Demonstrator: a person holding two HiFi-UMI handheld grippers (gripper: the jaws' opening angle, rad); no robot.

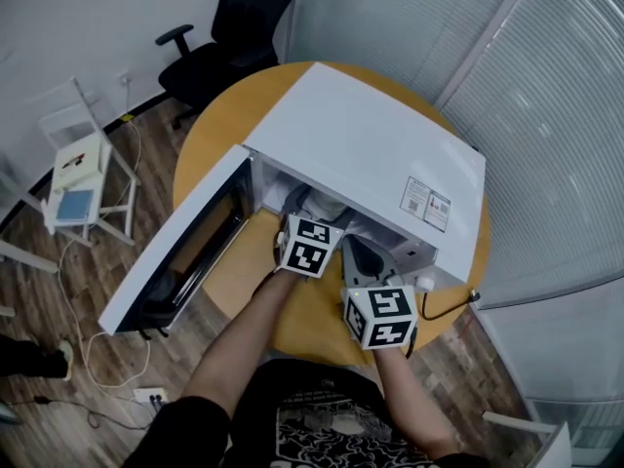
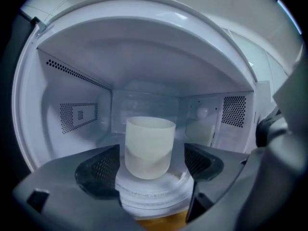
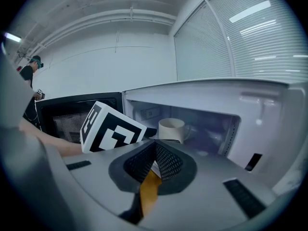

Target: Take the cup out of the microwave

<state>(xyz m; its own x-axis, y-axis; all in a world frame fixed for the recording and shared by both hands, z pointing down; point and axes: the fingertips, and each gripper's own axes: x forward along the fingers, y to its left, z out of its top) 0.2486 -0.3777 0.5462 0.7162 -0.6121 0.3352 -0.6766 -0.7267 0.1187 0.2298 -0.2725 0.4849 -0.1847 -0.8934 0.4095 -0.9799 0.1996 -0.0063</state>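
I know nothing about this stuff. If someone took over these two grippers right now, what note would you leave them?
Left gripper: open, inside the microwave, jaws either side of the cup, not pressing it.
Right gripper: shut, empty, outside the microwave.
Cup: upright on the round plate inside.
Done: door open, left gripper lined up.
Left to do: close on the cup, bring it out.
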